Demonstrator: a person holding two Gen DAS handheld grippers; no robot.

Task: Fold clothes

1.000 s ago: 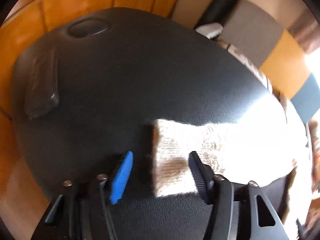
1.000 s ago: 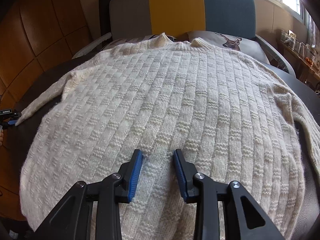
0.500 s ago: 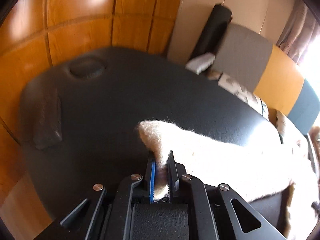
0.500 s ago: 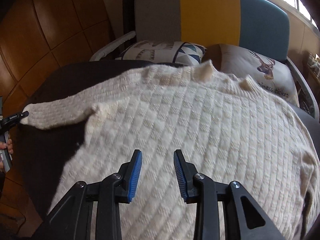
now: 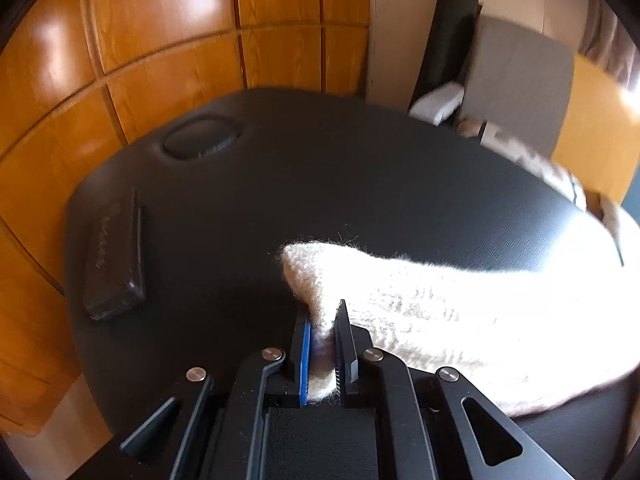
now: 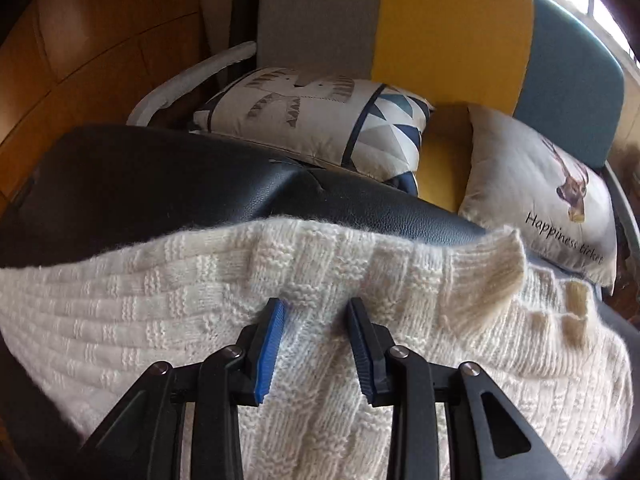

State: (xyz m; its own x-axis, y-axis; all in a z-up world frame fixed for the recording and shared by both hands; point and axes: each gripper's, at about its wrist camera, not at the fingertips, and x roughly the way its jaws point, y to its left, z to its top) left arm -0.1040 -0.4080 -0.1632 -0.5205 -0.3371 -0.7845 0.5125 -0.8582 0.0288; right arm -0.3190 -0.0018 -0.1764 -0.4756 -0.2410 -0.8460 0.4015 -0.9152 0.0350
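A cream knitted sweater [image 6: 200, 312] lies spread on a black padded table [image 6: 160, 184]. My left gripper [image 5: 323, 320] is shut on the cuff end of the sweater's sleeve [image 5: 420, 304] and holds it lifted above the black surface. My right gripper [image 6: 316, 308] is open, its jaws set apart over the sweater's shoulder, just left of the ribbed collar [image 6: 488, 276]. The fabric shows between the two fingers, unpinched.
A dark flat block [image 5: 116, 256] and a round recess [image 5: 202, 142] are at the table's far left end. Beyond the table stands a grey, yellow and blue sofa [image 6: 452, 36] with two printed cushions [image 6: 320, 120]. Wooden wall panels [image 5: 160, 40] run behind.
My left gripper closed on the sleeve cuff and lifted it. My right gripper moved forward over the sweater from its body up to the shoulder near the collar, staying open.
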